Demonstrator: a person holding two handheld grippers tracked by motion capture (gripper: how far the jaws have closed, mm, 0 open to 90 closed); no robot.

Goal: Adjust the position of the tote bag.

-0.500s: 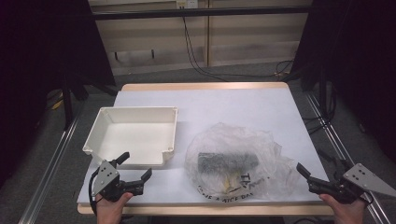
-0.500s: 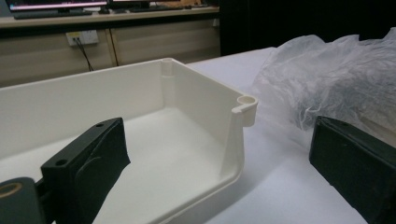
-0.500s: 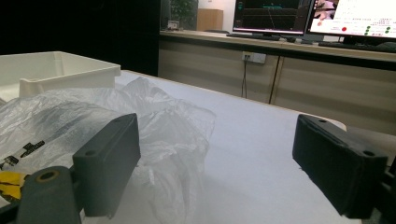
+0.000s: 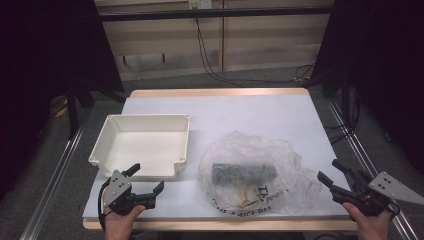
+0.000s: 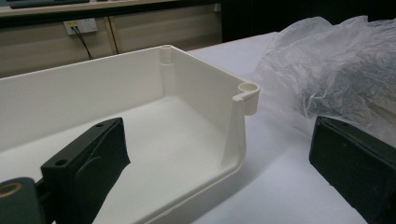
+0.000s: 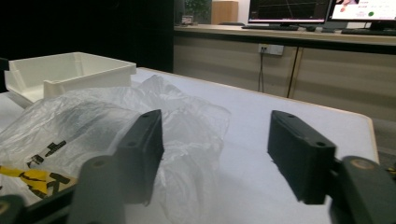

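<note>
Two tools wait spread and empty: left tool (image 4: pixel 145 182) at seven o'clock, right tool (image 4: pixel 336 175) at four. The bag (image 4: pixel 252 172), at five o'clock on the desk (image 4: pixel 250 115), looks light, crinkly, slippery; pinch a loose fold near its edge.

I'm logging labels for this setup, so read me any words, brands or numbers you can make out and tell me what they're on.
"T" or "TA": large black letters on the clear plastic bag, partly folded away, so the whole word cannot be read.
Curved black line of print along the bag's near edge: too blurred to read.
Black marks on a yellow patch inside the bag: not readable.
Monitor screens beyond the table: too small to read.
White tray: no text.
</note>
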